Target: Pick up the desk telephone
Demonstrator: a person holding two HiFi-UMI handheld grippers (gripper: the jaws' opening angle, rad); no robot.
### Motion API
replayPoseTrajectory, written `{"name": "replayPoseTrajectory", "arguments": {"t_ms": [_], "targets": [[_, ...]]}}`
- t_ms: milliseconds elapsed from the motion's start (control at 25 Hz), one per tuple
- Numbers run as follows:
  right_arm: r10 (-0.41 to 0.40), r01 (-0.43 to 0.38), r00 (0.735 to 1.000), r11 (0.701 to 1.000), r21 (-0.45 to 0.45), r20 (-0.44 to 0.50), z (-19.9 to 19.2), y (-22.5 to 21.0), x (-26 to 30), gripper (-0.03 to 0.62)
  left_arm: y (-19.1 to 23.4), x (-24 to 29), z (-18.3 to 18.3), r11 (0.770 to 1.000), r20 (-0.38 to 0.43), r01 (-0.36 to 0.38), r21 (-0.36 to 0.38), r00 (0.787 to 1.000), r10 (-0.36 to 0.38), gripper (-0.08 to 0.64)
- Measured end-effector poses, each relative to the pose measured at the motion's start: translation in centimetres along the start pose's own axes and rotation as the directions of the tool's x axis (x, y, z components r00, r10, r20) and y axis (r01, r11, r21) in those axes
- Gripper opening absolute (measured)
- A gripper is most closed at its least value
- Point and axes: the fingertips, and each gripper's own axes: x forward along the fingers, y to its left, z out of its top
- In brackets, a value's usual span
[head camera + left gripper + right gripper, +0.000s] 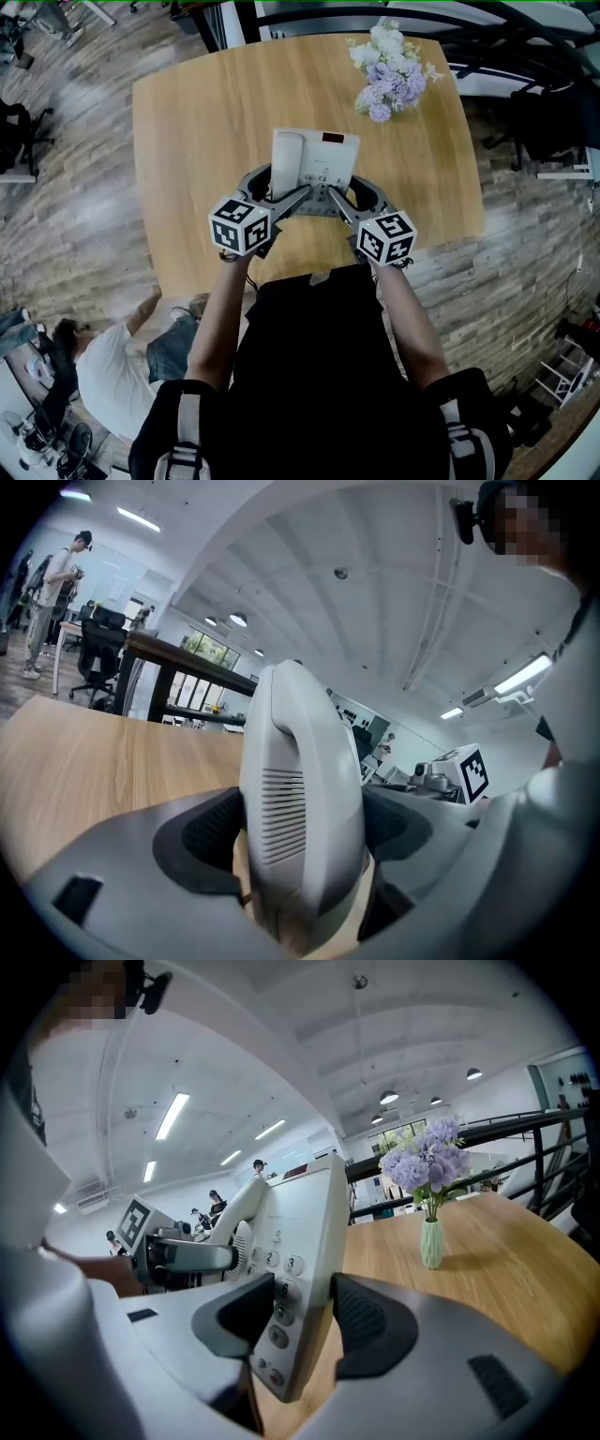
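The white desk telephone (314, 157) is gripped from both sides and hangs a little above the wooden table (187, 141). My left gripper (274, 190) is shut on its handset end; in the left gripper view the handset (300, 780) fills the gap between the dark pads of that gripper (302, 850). My right gripper (351, 194) is shut on the keypad edge. In the right gripper view the telephone (300, 1232) stands on edge with its number keys showing, and that gripper (302, 1321) has a pad pressed on each face.
A vase of purple and white flowers (389, 70) stands at the table's far right corner, also seen as the vase (430, 1241) beyond the phone. A person (103, 366) crouches on the floor at lower left. Black office chairs (19, 136) stand round the table.
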Motion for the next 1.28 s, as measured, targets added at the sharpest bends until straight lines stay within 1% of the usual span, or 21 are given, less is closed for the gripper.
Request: {"name": "replayPoseTrajectory", "arguments": {"t_ms": [200,440,760,1000,1280], "targets": [[0.000,0.001,0.999,1.000,-0.026,0.037,1.2,0.4,-0.8,0.209,-1.0,-0.5,1.3,0.999,0.023,-0.004,0.049,1.000,0.003,0.402],[0.011,-0.010,0.998,1.000,-0.026,0.058,1.8,0.5,-1.7,0.207,-2.2,-0.7,2.2,0.994,0.026,-0.014,0.105,1.000,0.011,0.402],[0.013,-0.009,0.997,0.999,-0.044,0.080,2.3,0.6,-2.6,0.206,-3.0,-0.9,2.5,0.993,0.036,-0.018,0.120,0.999,0.014,0.402],[0.030,-0.025,0.996,0.998,-0.057,0.086,3.1,1.3,-2.5,0.204,-3.2,-1.7,3.3,0.989,0.056,-0.039,0.140,0.998,0.031,0.402],[0.044,-0.037,0.996,0.996,-0.079,0.079,3.0,2.0,-2.2,0.204,-2.8,-2.4,3.0,0.991,0.063,-0.053,0.121,0.997,0.045,0.402]]}}
